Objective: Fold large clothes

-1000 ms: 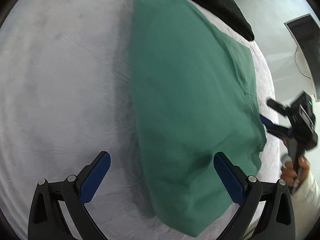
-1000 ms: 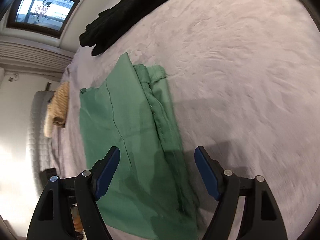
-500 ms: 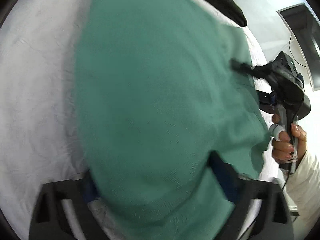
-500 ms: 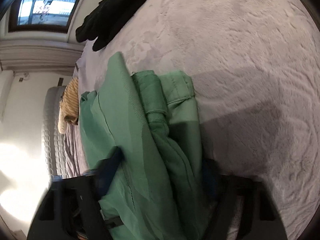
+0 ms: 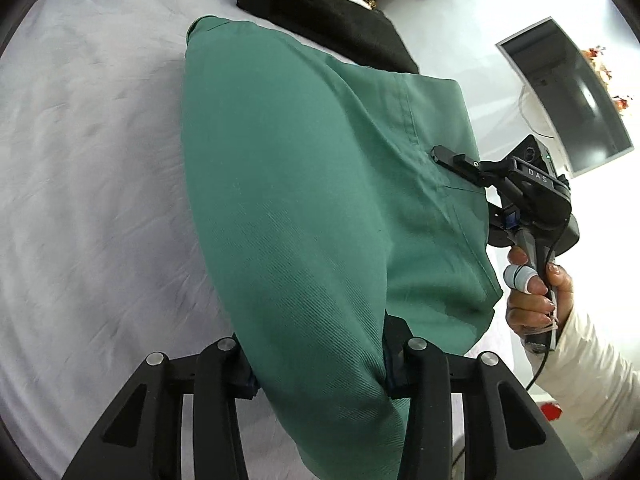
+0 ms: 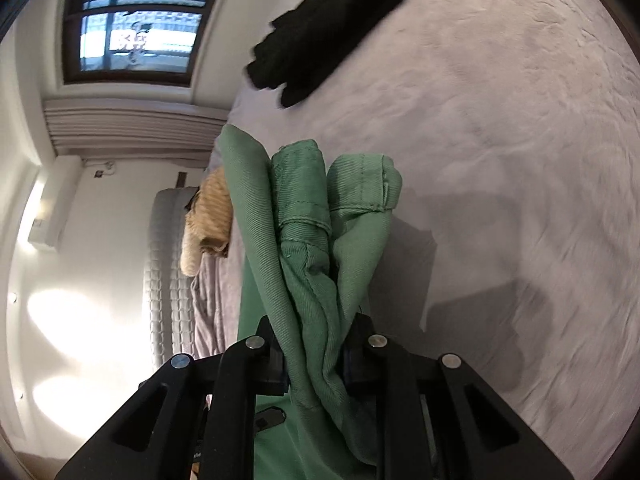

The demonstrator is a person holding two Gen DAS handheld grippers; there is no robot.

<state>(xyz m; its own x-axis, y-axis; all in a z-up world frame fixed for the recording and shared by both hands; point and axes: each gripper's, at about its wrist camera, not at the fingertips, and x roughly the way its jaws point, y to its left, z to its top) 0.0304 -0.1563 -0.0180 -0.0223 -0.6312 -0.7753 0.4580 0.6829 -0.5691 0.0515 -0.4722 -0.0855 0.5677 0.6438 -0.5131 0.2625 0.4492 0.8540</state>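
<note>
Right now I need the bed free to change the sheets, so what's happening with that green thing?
A person is folding a green garment on the bed with a handheld gripper in each hand. The left gripper and the right gripper have just been closing and now each pinch bunched green fabric at one end. A black garment lies beyond it, untouched.

Lettering on my right gripper (image 5: pixel 460 160): "DAS", pale capitals on top of its black body.
Elsewhere: I can read nothing more in either view.
</note>
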